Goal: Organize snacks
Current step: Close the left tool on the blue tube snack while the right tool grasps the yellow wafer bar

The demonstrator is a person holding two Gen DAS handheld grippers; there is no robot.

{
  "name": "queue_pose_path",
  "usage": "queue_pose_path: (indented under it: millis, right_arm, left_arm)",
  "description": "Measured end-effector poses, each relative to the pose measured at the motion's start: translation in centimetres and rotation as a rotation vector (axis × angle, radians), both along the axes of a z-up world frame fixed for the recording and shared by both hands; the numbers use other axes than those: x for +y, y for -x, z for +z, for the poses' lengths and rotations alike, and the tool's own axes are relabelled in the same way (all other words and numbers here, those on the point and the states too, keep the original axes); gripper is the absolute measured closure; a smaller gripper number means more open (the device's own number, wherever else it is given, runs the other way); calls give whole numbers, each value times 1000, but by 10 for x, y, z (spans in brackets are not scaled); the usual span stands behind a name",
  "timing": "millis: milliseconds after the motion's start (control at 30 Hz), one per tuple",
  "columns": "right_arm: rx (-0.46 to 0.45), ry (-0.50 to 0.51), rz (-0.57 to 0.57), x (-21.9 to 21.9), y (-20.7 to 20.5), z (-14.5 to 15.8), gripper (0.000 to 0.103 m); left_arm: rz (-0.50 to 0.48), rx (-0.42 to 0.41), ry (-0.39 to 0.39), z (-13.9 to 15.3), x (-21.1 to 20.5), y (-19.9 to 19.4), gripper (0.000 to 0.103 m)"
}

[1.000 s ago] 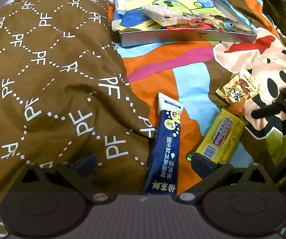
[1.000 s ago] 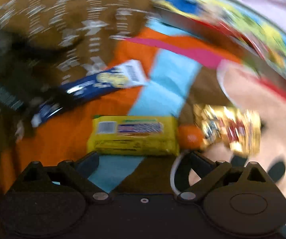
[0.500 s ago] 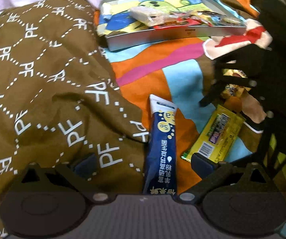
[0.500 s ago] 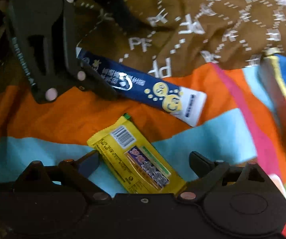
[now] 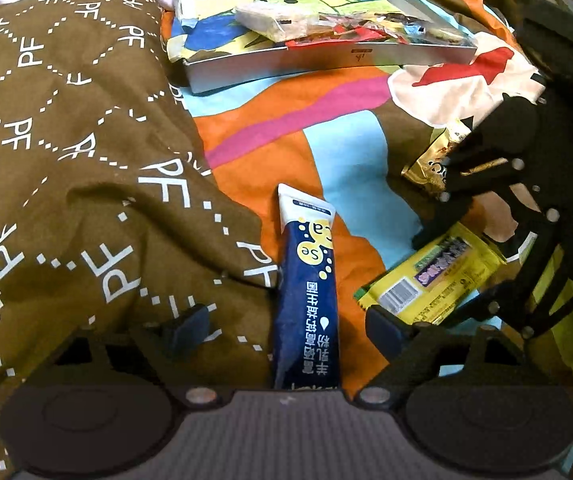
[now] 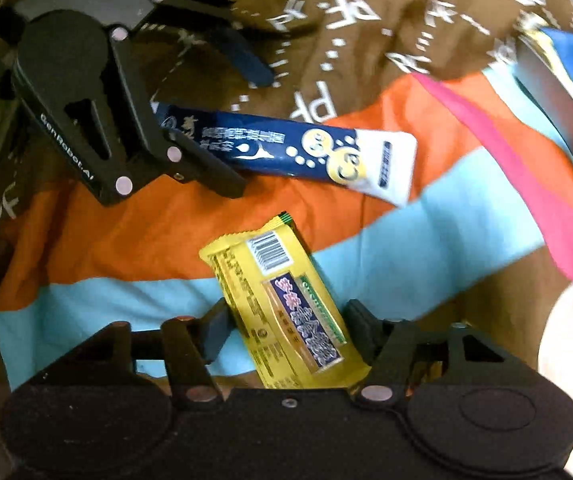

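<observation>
A blue-and-white stick sachet (image 5: 306,292) lies on the bedspread between the wide-apart fingers of my left gripper (image 5: 286,322), which is open and not pinching it. The right wrist view shows the same sachet (image 6: 286,148) with the left gripper (image 6: 242,124) astride its dark end. A yellow snack packet (image 6: 290,312) sits between the jaws of my right gripper (image 6: 290,324), which press on its two long edges. From the left wrist view the yellow packet (image 5: 434,276) and the right gripper (image 5: 446,272) appear at the right. A gold packet (image 5: 430,160) lies beyond them.
A shallow grey tray (image 5: 286,62) with a cartoon lining holds several snack packets at the far end of the bed. A brown patterned quilt (image 5: 66,160) is bunched up on the left. The colourful sheet (image 5: 350,152) lies flat between the tray and the grippers.
My right gripper has swung round over the yellow packet and narrowed its jaws onto it. The left gripper has edged forward along the blue sachet, still open.
</observation>
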State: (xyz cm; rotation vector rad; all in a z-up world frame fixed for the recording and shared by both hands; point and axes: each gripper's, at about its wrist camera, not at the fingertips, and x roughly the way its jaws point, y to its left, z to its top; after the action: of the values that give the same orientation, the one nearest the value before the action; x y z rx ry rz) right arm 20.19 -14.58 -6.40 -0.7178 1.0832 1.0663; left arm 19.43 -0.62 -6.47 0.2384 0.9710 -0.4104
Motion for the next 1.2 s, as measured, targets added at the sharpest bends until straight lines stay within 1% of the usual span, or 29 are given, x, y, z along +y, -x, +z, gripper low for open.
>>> queue_pose_path:
  millis: [100,167,267,367,400,467,533,567,667,733,867,900,933,967,1033,1067,1100,1200]
  right_arm:
    - [-30,-13,-118,-10,14,1,44]
    - [-67,-15,-190,-15,33,3,46]
    - [-125,1,-266,-16,53,5,46]
    - [-162,12,-351,-12,63,4,46]
    - [-181,-5,-404,-12,70,2,46]
    - [-205,-40,-452,-15,69,-5,46]
    - [-222,-81,-504,-21,72,-9,45]
    - [-233,-102,-521,-24,75,-11,45]
    - [-254,-116,-519,-19,72,-13,45]
    - [-253,-125,-517,-19,69,-14,45]
    - [-254,-144,-519,-19,65,-17,44]
    - [-258,-145,-515,-19,65,-16,44]
    - [-262,-145,-512,-19,67,-16,44]
    - [-265,-146,-510,-18,67,-16,44]
    - [-273,-148,-502,-17,67,-16,44]
    - [-276,-148,-497,-16,66,-17,45]
    - [-281,-149,-493,-15,66,-17,45]
    - [-302,-148,-478,-13,69,-18,48]
  left_arm:
    - [-9,-9,-25,-1,-2,2,16]
    - [-20,-14,-34,-1,-4,3,17]
    - [-44,-31,-56,-1,-8,6,20]
    - [-69,-58,-89,-3,-13,9,23]
    - [-75,-65,-102,-4,-15,10,25]
    - [-83,-77,-117,-5,-19,11,28]
    - [-81,-84,-128,-6,-21,11,33]
    - [-75,-86,-135,-7,-22,11,33]
    - [-62,-82,-155,-7,-26,11,33]
    - [-54,-83,-165,-9,-29,10,31]
    - [-57,-92,-186,-11,-31,11,31]
    - [-55,-94,-187,-11,-31,11,33]
    - [-50,-95,-188,-11,-31,10,38]
    - [-46,-97,-189,-11,-31,10,42]
    - [-39,-98,-186,-10,-31,10,53]
    - [-35,-95,-182,-9,-30,10,55]
    - [-29,-90,-178,-9,-29,9,61]
    - [-8,-82,-163,-9,-28,9,65]
